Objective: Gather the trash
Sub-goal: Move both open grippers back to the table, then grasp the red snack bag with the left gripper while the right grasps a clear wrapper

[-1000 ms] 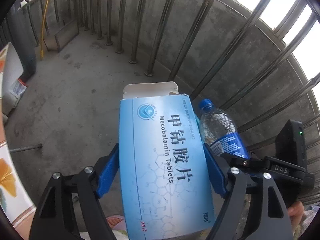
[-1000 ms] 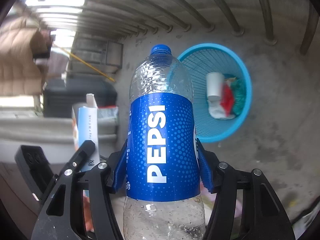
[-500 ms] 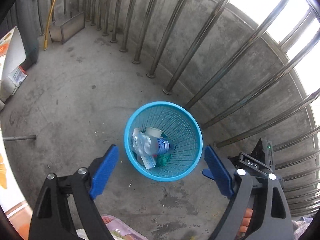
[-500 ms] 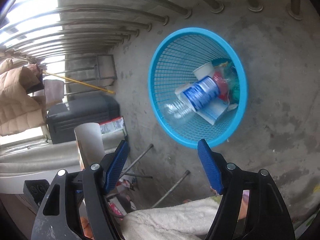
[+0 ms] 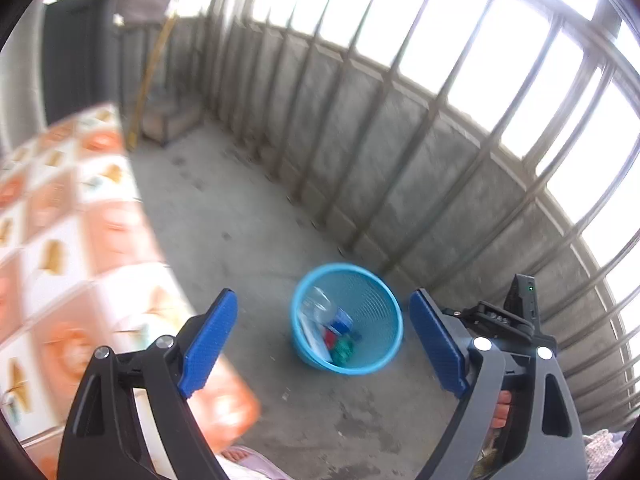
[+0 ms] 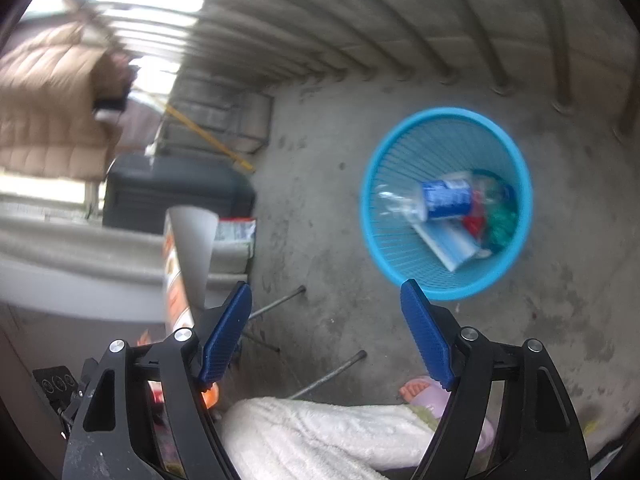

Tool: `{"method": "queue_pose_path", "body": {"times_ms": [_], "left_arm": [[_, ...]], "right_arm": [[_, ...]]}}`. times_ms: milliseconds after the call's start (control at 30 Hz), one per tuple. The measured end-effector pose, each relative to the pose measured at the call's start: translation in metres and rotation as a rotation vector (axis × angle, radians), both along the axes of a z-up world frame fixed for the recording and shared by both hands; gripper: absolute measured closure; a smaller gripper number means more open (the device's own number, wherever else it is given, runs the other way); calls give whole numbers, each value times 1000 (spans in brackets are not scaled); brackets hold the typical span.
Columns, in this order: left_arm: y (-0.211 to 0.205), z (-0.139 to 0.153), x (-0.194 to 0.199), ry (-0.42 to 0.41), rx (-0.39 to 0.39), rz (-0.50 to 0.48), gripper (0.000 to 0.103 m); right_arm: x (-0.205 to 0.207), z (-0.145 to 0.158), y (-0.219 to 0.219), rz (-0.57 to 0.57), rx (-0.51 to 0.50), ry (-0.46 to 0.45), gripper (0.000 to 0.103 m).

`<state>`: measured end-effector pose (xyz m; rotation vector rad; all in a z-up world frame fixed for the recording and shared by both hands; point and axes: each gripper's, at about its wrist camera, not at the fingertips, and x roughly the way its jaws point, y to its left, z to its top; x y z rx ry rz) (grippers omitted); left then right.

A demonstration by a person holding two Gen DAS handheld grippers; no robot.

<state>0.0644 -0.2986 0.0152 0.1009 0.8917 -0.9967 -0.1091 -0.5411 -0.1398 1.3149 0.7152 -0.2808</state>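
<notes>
left wrist view: along the left edge runs a blurred table (image 5: pixel 60 240) with an orange and white patterned cover. at the bottom, the left gripper (image 5: pixel 324 344) has its blue pads wide apart with nothing between them. seen through that gap, lower centre, a blue basket (image 5: pixel 384 312) stands on the concrete floor (image 5: pixel 240 216), near the foot of a low wall topped with metal bars (image 5: pixel 400 128) that curves across the right. inside the basket lie a clear bottle (image 5: pixel 320 308), a box (image 5: pixel 312 338) and some red and green scraps. at lower right, fingers (image 5: pixel 502 412) show behind the gripper's frame.

right wrist view: at upper left hangs a tan quilted jacket (image 6: pixel 52 108), with a dark case (image 6: pixel 176 192) below it at left centre. at the bottom, the right gripper (image 6: pixel 326 336) has its jaws opening, nothing between them. below it lies a white fleecy garment (image 6: pixel 320 436), and a foot in a pink slipper (image 6: pixel 424 394) shows to its right. at right centre sits the basket (image 6: pixel 376 240), holding the bottle (image 6: pixel 440 200) with a blue label on top of the box (image 6: pixel 452 246).
</notes>
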Motion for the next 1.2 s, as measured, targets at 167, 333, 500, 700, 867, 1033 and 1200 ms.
{"method": "queue_pose_path", "body": {"times_ms": [167, 333, 500, 700, 867, 1033, 1200], "left_arm": [[82, 23, 9, -109, -53, 134, 18], [168, 32, 20, -202, -81, 331, 18], [252, 33, 34, -278, -112, 545, 18], [322, 24, 45, -328, -95, 702, 18], [370, 8, 70, -219, -162, 806, 18], [411, -10, 120, -68, -215, 904, 29], [421, -32, 170, 51, -250, 925, 36]], "right_arm": [[29, 45, 24, 134, -113, -66, 28], [60, 76, 55, 267, -188, -120, 28], [97, 95, 90, 396, -227, -154, 28], [152, 109, 143, 550, -214, -179, 28], [191, 113, 193, 662, -211, -181, 28], [231, 110, 235, 743, -177, -188, 28], [270, 109, 265, 769, -101, -228, 29]]}}
